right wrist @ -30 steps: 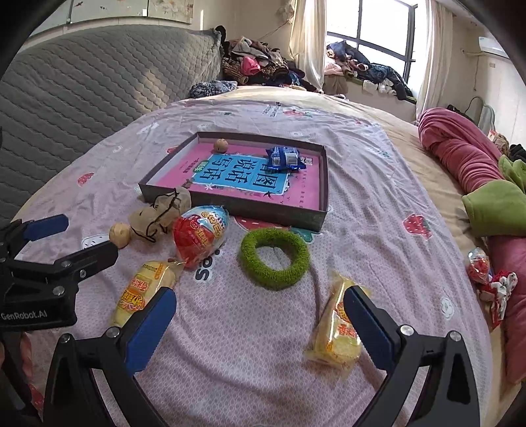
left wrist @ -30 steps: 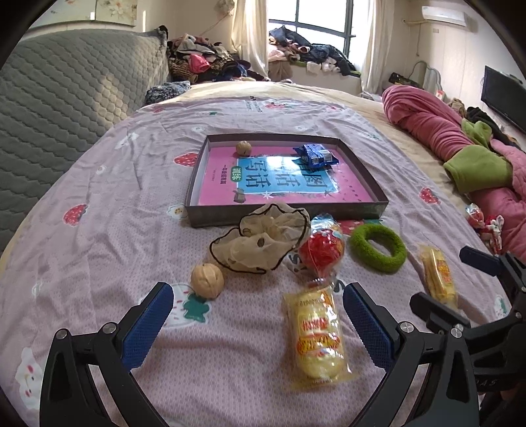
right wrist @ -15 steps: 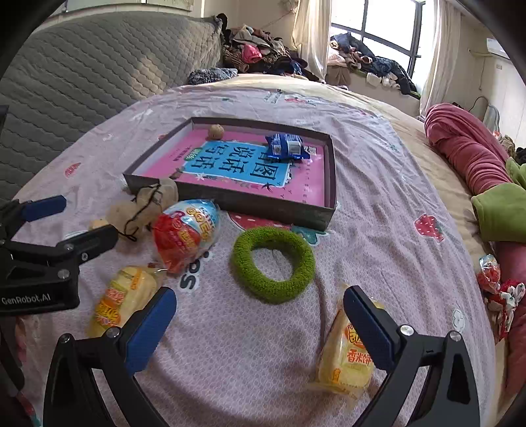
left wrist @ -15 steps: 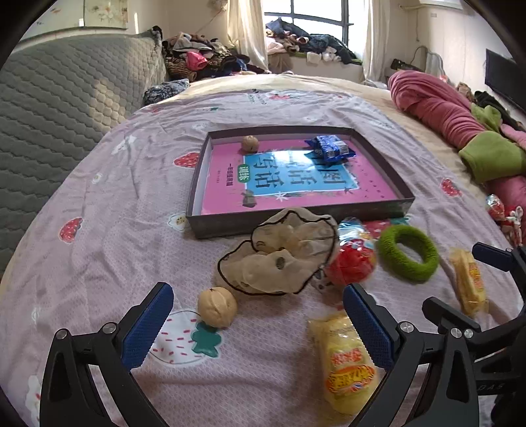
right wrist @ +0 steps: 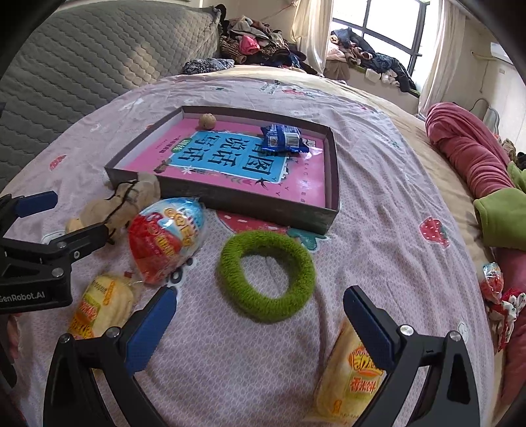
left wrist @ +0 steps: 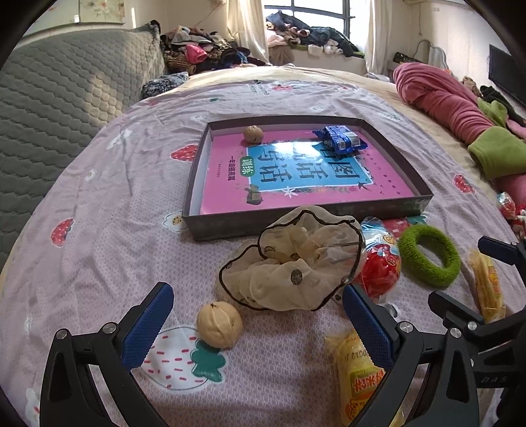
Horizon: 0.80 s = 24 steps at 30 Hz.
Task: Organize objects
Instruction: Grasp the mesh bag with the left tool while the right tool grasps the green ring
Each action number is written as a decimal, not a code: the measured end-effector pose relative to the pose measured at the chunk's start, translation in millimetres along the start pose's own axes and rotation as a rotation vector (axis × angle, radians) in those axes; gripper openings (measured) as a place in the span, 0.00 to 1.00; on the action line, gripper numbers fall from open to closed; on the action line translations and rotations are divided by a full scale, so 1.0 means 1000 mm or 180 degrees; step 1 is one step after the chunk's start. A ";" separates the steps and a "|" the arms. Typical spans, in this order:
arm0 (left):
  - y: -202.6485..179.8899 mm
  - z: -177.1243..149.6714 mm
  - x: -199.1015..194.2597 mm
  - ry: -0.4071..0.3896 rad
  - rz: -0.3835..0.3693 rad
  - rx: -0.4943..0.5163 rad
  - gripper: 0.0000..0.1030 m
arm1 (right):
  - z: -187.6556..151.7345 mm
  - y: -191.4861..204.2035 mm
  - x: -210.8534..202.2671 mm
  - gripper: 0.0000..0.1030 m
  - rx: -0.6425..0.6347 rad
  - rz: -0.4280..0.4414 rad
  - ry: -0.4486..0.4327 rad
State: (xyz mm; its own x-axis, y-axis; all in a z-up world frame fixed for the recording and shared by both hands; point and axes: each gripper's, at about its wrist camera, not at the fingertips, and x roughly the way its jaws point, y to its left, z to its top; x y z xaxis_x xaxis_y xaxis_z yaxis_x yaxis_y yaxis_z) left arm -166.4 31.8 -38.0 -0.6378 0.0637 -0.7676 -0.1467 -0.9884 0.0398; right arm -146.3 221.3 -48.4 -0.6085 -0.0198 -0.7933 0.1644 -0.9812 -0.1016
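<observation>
Sunlit bedrm: bed (left wrist: 108,210), window (right wrist: 378,26), clothes.

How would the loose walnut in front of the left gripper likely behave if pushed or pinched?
The walnut is round and sits free on the bedsheet, so a push would probably roll it. Its hard-looking curved shell may squirt from the open left gripper unless pinched centrally. It probably won't deform.

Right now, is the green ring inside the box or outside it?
Outside. The green ring lies flat on the bedsheet, just before the box near wall, apart from it.
</observation>
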 end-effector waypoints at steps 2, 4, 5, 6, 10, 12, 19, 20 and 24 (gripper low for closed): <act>-0.002 0.002 0.003 0.0000 0.0014 0.0033 0.99 | 0.002 -0.001 0.006 1.00 -0.0006 0.0002 0.0034; -0.002 0.004 0.008 0.0013 0.0024 0.0042 0.99 | 0.002 -0.001 0.009 1.00 -0.0015 -0.0015 0.0049; -0.002 0.005 0.012 0.0048 0.0032 0.0041 0.99 | 0.003 -0.001 0.011 1.00 -0.0027 -0.0010 0.0057; -0.002 0.006 0.014 0.0064 0.0018 0.0045 0.97 | 0.004 -0.001 0.012 1.00 -0.0031 -0.0009 0.0059; -0.004 0.008 0.020 0.0075 0.0025 0.0090 0.94 | 0.007 0.000 0.019 0.99 -0.0059 -0.0004 0.0087; -0.005 0.009 0.024 0.0103 0.0004 0.0087 0.92 | 0.008 0.001 0.022 0.99 -0.0063 -0.0001 0.0101; -0.008 0.013 0.036 0.0159 -0.0027 0.0105 0.82 | 0.009 0.003 0.037 0.94 -0.0109 -0.0026 0.0217; -0.009 0.014 0.037 0.0160 -0.0028 0.0110 0.80 | 0.009 0.003 0.039 0.93 -0.0110 -0.0039 0.0236; -0.009 0.015 0.043 0.0192 -0.0051 0.0110 0.79 | 0.011 -0.001 0.046 0.93 -0.0052 0.0019 0.0274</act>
State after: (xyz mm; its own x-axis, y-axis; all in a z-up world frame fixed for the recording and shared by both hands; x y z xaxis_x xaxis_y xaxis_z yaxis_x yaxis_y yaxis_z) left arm -204.3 46.0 -61.8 -0.5887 0.0702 -0.8053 -0.1832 -0.9819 0.0483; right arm -183.1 219.6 -78.7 -0.5385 -0.0084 -0.8426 0.1808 -0.9778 -0.1058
